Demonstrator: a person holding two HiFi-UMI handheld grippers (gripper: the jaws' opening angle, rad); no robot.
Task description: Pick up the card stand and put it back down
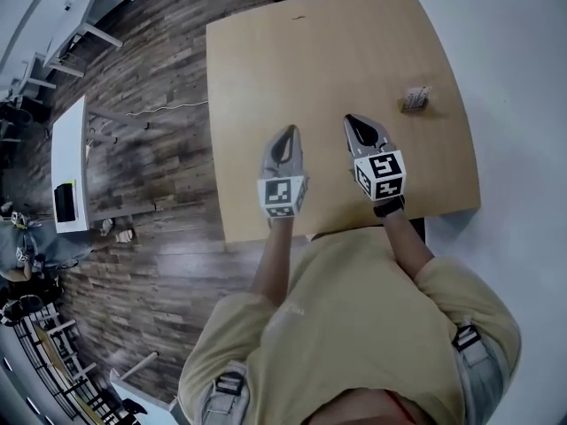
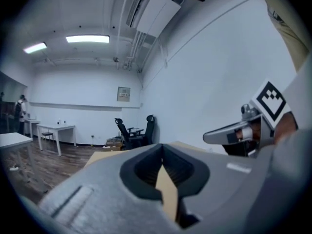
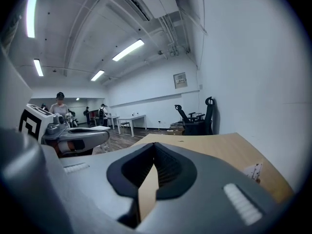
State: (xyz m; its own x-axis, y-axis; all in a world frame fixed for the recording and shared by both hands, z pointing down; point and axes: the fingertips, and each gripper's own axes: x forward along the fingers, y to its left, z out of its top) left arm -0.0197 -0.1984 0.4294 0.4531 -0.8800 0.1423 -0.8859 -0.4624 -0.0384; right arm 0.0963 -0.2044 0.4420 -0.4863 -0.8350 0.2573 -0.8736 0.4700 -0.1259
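The jaws of the left gripper [image 2: 162, 147] are pressed together at their tips with nothing between them; only a thin wedge of the tan worktop [image 1: 301, 60] shows through the slit lower down. The jaws of the right gripper [image 3: 155, 146] are likewise closed tip to tip and empty, with the same tan wedge behind them. Both grippers hover side by side over the near half of the worktop, pointing away from the person, the left one close to the worktop's left edge and the right one nearer the middle, each with its marker cube towards the person's wrists. The card stand [image 1: 414, 98] is a small pale thing sitting on the worktop near its right edge, ahead of and to the right of the right gripper and well apart from both; in the right gripper view it shows low at the right, past that gripper's flank. The rest of the worktop's surface is bare wood. Round it lies a dark plank floor [image 1: 159, 158], with a white table [image 1: 69, 162] off to the left, two black office chairs [image 3: 197, 118] against the far white wall, and several people [image 3: 60, 104] standing in the distance
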